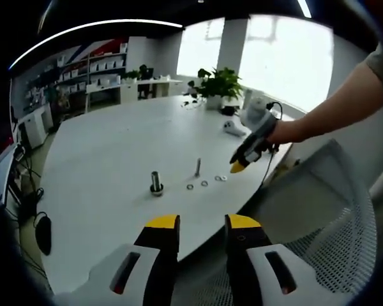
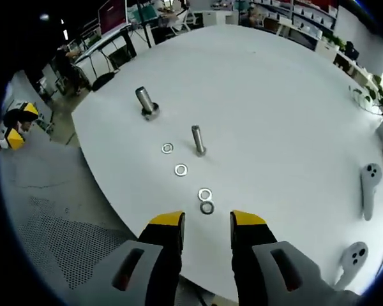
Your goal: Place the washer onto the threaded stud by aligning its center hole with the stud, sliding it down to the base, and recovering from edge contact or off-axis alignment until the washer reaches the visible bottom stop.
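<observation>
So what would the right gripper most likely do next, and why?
Probably ease down onto the nearest washer and close on it. The right gripper is open and empty just short of that washer, which lies flat on the white table, while the threaded stud beyond it looks bare. A washer must be picked up before anything can be aligned.
</observation>
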Demonstrator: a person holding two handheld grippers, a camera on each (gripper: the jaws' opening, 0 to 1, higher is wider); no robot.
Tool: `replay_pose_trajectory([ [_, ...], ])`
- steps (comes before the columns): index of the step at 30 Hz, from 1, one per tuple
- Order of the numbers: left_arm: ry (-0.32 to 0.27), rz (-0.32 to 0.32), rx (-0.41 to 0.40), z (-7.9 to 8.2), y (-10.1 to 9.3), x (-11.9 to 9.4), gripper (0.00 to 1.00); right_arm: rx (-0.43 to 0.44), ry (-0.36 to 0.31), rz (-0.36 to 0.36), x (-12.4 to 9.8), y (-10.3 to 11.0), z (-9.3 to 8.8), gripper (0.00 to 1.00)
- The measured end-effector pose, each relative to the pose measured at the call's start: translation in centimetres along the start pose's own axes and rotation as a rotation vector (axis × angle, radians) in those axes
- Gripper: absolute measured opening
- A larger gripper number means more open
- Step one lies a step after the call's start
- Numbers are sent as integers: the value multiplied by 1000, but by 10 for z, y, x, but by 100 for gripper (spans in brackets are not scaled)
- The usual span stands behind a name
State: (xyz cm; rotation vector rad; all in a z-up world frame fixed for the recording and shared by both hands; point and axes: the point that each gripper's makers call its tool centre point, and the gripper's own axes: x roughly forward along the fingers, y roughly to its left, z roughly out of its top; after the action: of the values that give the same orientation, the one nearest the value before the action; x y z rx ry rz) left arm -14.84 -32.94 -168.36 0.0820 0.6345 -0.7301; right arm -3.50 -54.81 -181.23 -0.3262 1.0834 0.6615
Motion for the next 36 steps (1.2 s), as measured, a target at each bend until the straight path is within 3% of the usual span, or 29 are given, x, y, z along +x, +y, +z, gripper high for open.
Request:
replay_pose_trajectory([
  [4,9,-1,2,-1,0,0,26,-111,57,16,12,7,3,29],
  [9,12,5,-2,-2,1,1,26,-147,89,19,22,9,0,27],
  [16,20,9,-2,-3,2,2,26,-221,166,26,32,7,-17,27],
  [36,47,12,-1,-6,2,3,26,-314,183,45,37,3,-18,25],
])
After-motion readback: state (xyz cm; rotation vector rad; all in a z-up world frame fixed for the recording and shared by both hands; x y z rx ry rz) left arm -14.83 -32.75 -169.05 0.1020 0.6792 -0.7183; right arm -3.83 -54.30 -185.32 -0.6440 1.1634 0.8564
